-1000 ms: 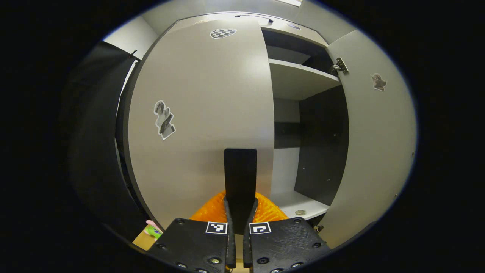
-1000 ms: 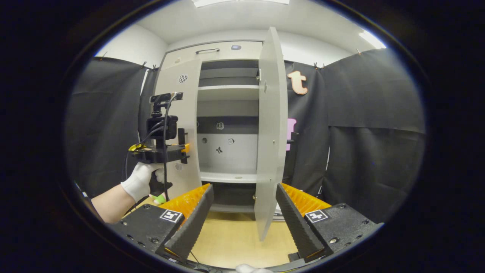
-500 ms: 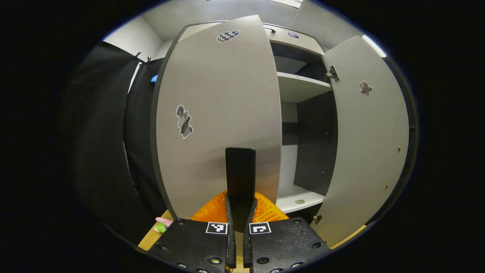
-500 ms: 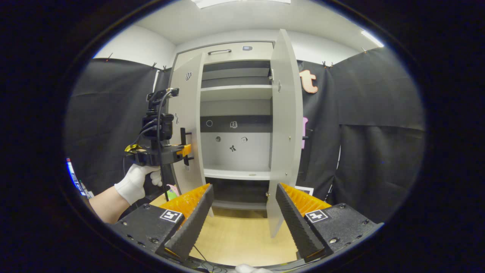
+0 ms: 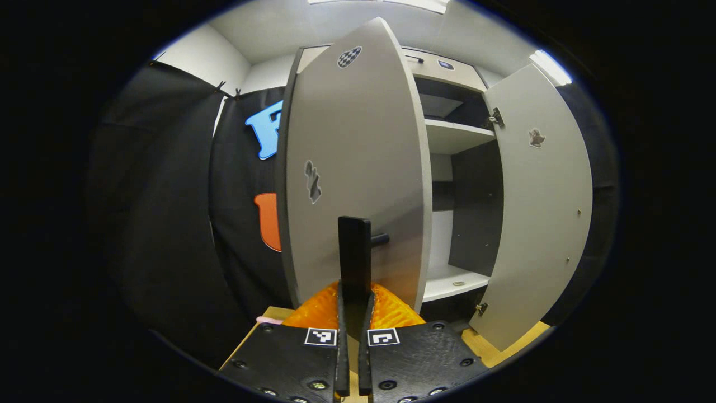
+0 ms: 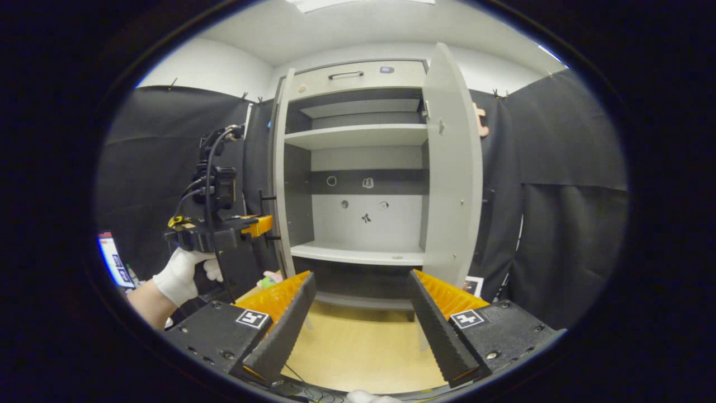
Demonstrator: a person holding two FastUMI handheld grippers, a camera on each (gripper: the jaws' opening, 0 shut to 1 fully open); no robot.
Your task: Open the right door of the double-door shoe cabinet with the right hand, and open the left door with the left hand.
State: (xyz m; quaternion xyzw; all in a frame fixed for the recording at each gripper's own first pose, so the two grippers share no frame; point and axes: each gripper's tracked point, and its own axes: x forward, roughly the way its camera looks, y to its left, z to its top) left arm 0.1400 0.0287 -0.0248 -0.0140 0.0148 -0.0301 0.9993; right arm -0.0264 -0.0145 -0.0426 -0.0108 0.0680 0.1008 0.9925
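Left side: in the right gripper view the left tool [image 6: 263, 224], held by a gloved hand [image 6: 182, 271], sits at the outer face of the left door [image 6: 278, 168]. In the left gripper view its two fingers are clenched on the dark bar handle [image 5: 354, 257] of that door, pressing it from both sides. The left door [image 5: 358, 168] stands swung well out from the shoe cabinet [image 6: 358, 75], seen almost edge-on from the right gripper view. Judged open; the handle has yet to be released.

Centre: the interior is exposed, with an upper shelf [image 6: 358, 136] and a lower shelf [image 6: 358, 254] both visible across the full width. A few small stickers mark the back panel [image 6: 363, 215].

Right side: the right door [image 6: 453, 168] stands swung out on its hinge, with no tool touching it. The right tool [image 6: 361, 313] is released, jaws wide apart, holding nothing, well apart from the door and hovering over the wooden floor [image 6: 358, 347].

Assessment: right door done; left door essentially done. Remaining, as judged: let go of the left handle and withdraw
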